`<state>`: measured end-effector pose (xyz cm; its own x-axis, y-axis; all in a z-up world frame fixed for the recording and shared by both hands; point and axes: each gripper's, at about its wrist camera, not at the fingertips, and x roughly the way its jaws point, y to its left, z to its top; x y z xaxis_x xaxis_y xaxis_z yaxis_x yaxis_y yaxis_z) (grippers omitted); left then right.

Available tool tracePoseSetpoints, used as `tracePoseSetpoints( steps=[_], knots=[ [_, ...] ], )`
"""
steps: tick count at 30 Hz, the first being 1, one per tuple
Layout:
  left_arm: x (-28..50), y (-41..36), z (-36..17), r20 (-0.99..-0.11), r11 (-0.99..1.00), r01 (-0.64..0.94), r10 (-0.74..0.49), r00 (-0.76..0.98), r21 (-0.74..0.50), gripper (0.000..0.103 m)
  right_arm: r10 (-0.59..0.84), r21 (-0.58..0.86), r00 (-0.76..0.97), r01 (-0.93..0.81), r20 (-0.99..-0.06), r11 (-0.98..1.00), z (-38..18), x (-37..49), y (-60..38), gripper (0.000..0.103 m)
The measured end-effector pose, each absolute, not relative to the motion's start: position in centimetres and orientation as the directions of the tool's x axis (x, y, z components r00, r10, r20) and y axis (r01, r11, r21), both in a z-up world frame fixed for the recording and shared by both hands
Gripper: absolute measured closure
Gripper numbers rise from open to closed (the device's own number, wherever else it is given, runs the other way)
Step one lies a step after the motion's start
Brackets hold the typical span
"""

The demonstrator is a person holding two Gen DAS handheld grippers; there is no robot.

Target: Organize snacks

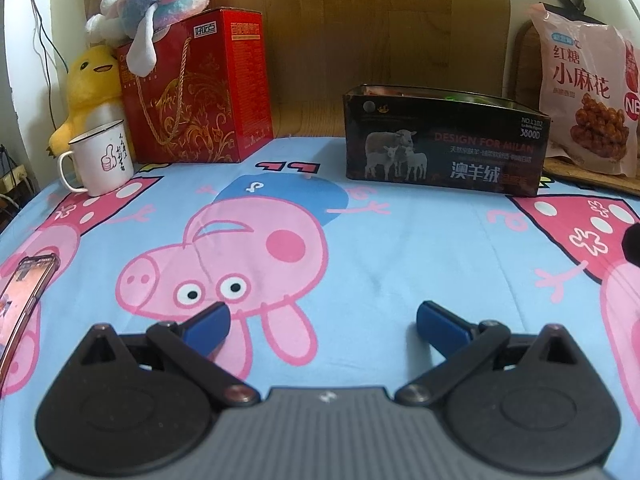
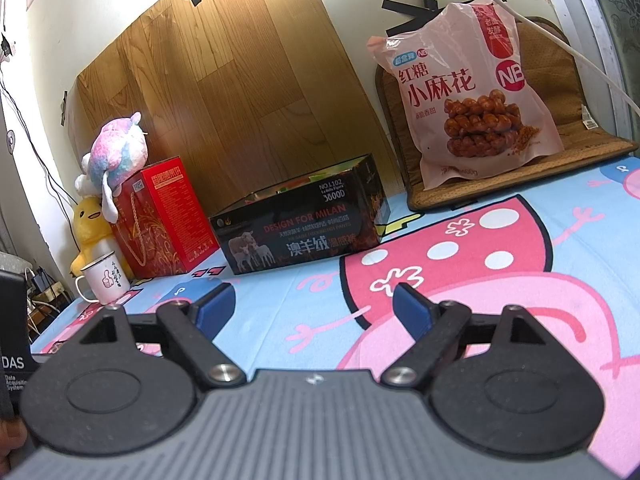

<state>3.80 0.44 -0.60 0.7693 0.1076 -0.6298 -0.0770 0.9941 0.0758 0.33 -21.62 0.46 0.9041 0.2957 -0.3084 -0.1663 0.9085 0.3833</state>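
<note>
A black open-top box with sheep pictures stands on the cartoon sheet at the back; it also shows in the right wrist view, with colourful items barely visible inside. A pink snack bag leans upright to its right on a brown mat; it also shows in the right wrist view. My left gripper is open and empty, low over the sheet, well short of the box. My right gripper is open and empty, also short of the box.
A red gift box with plush toys on and beside it stands at the back left. A white mug sits in front of it. A phone lies at the left edge. A wooden board leans on the wall.
</note>
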Motion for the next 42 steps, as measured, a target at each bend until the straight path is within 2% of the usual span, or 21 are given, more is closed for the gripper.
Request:
tracePoseSetpoints(
  steps=[42],
  knots=[
    [3.79,0.44,-0.49,-0.625,0.992,-0.086,0.122,0.771,0.087,0.000,0.296,0.386,0.905,-0.166,-0.306,0.907,0.49,0.27,-21.57,0.015]
  ],
)
